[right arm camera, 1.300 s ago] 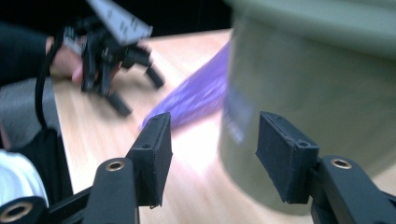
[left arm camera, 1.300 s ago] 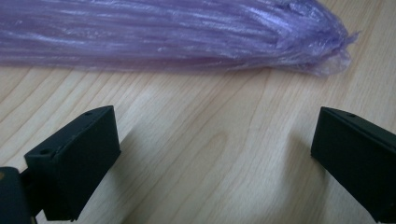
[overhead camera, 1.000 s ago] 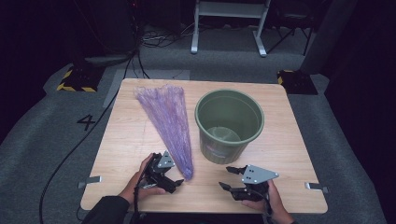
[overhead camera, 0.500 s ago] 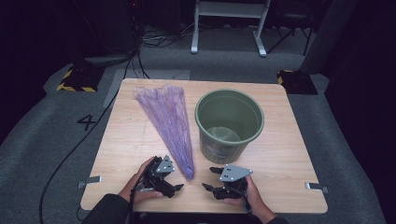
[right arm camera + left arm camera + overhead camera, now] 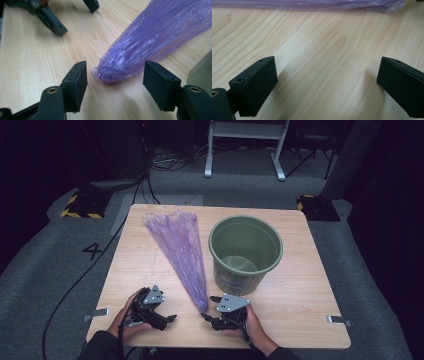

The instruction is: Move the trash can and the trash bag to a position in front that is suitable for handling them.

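The right gripper (image 5: pixel 210 316) has swung left to the purple bag (image 5: pixel 180 252), jaws spread either side of its gathered near tip on the table, not yet pinching. The left gripper (image 5: pixel 167 320) waits nearby, spread and empty. A pinch looks next.

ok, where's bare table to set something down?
Free: the right strip between the green bin and the table edge, and the left side beside the purple bag. Crowded: near edge, where left gripper and right gripper flank the bag's tip.
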### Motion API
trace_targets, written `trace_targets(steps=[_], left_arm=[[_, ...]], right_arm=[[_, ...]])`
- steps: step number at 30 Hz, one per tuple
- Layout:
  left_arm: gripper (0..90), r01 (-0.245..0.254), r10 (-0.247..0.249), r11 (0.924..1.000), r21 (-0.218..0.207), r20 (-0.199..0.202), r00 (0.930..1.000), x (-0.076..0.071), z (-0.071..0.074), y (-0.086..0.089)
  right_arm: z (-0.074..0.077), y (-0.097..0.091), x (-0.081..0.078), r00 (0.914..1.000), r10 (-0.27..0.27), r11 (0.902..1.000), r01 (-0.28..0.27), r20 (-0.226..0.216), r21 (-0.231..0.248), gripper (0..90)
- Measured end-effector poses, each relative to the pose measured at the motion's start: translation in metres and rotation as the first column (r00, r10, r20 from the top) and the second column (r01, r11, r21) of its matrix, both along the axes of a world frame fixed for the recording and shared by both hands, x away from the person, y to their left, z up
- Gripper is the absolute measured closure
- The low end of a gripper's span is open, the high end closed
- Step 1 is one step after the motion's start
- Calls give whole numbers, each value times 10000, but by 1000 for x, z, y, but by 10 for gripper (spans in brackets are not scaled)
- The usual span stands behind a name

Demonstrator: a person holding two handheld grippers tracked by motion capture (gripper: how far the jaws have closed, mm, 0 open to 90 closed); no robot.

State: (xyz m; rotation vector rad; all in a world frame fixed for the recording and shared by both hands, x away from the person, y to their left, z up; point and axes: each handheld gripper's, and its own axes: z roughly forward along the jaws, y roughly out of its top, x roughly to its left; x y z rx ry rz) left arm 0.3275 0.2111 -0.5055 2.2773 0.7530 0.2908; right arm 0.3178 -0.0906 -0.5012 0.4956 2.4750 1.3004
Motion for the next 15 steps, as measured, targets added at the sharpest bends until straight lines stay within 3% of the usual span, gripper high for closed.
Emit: trace_targets(steps=[6, 9, 15], left_arm=[[28, -211, 211, 9998, -9, 22, 9998, 4, 0, 10], [23, -170, 170, 9999, 3, 19, 9999, 5, 0, 11], [19, -149, 149, 9999, 20, 7, 9999, 5, 0, 11]], right_arm=[[0, 7, 6, 9989, -453, 9987, 450, -85, -254, 453], [-2, 10, 10, 9981, -496, 9971, 474, -368, -595, 592], [-3, 12, 12, 9980, -405, 9955, 362, -486, -873, 731]])
